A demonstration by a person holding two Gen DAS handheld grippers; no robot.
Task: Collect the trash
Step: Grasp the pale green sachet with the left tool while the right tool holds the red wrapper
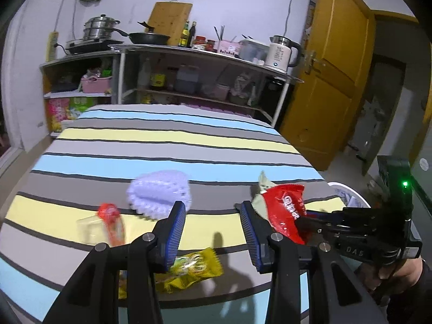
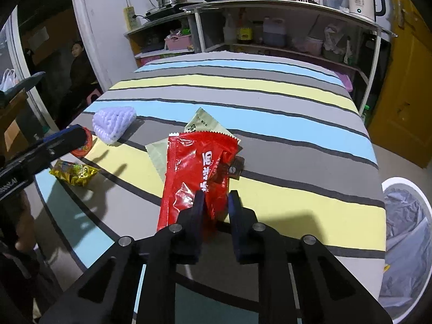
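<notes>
A red wrapper lies on the striped table, over a pale green wrapper. My right gripper is shut on the red wrapper's near edge; in the left wrist view the right gripper pinches the red wrapper from the right. My left gripper stands open with nothing between its fingers, just above a yellow wrapper. A white foam net and an orange-red clear wrapper lie to its left. A small brown scrap sits beside the red wrapper.
A white bin with a plastic liner stands off the table's right edge. Behind the table runs a metal shelf with pans, bottles and a kettle. A yellow door is at the right. A person sits in the doorway at left.
</notes>
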